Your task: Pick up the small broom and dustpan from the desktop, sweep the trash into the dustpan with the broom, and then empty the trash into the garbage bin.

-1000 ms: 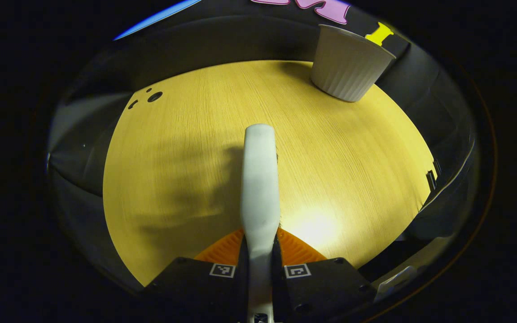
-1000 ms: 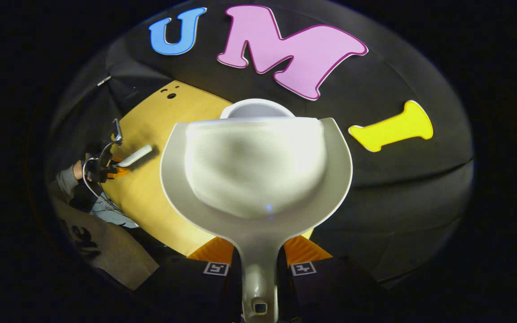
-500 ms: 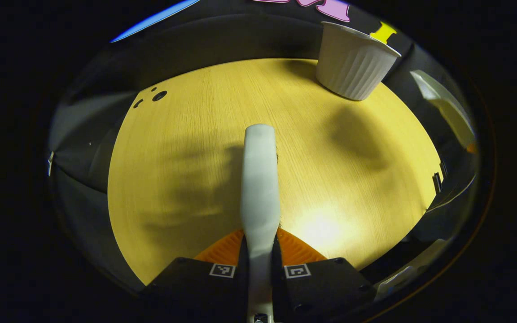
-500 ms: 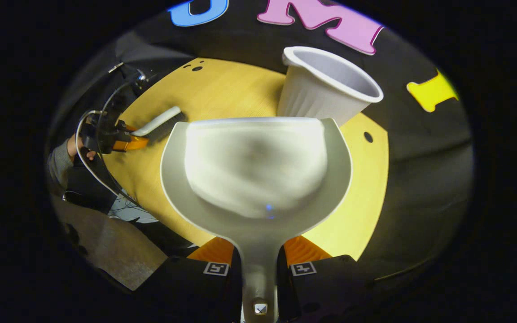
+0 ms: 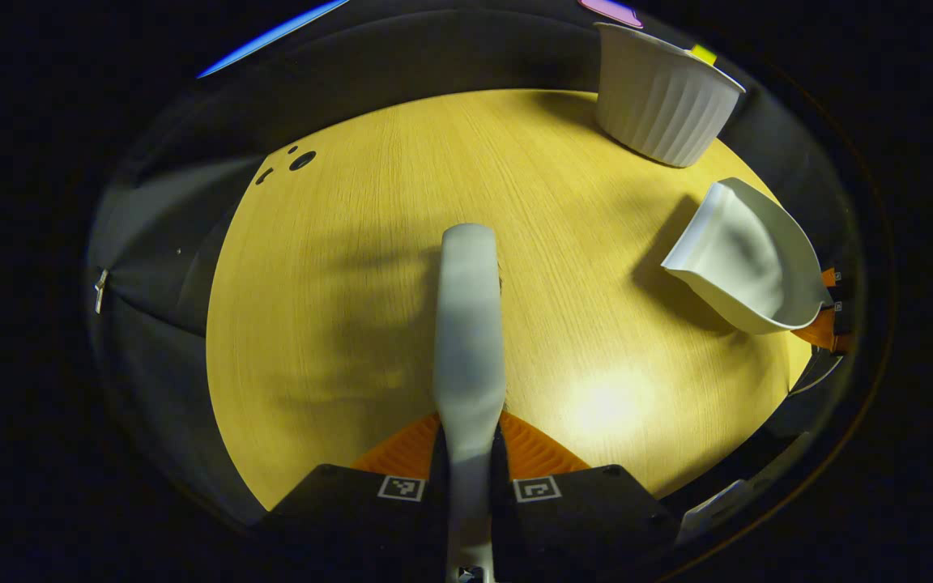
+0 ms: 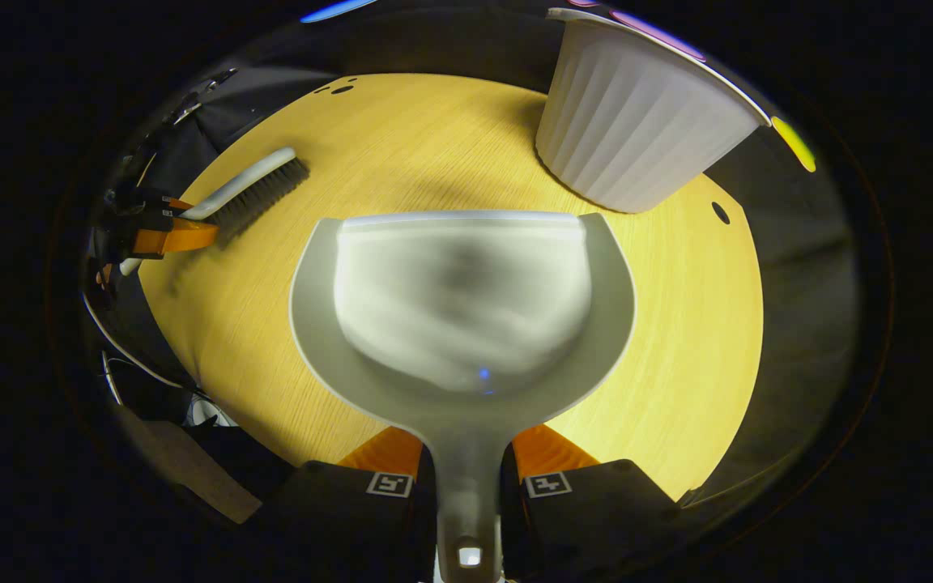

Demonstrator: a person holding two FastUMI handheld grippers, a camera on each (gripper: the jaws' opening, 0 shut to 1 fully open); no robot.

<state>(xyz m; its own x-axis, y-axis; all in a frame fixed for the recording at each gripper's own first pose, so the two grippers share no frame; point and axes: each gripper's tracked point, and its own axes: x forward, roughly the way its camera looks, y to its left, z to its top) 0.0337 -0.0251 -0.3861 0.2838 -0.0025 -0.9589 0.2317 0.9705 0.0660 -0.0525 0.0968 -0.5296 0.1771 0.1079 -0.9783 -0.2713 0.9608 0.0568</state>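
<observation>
Right tool (image 6: 466, 465) clamps the dustpan (image 6: 462, 300) handle, pan hanging above the counter (image 6: 677, 324) near the garbage bin (image 6: 636, 121); left tool (image 5: 466, 441) grips the broom (image 5: 468, 316) — no trash visible, so lower both gently, flat.

A yellow wooden table in a dark, cloth-walled booth.

We saw a table (image 5: 402, 243) of pale yellow wood with fine straight grain, lit from above so that a bright glare patch sat near its close edge and soft shadows fell across its middle. We noted small dark holes (image 5: 302, 159) near its far corner. Black cloth wall (image 5: 434, 57) hung behind it, in loose folds.
</observation>
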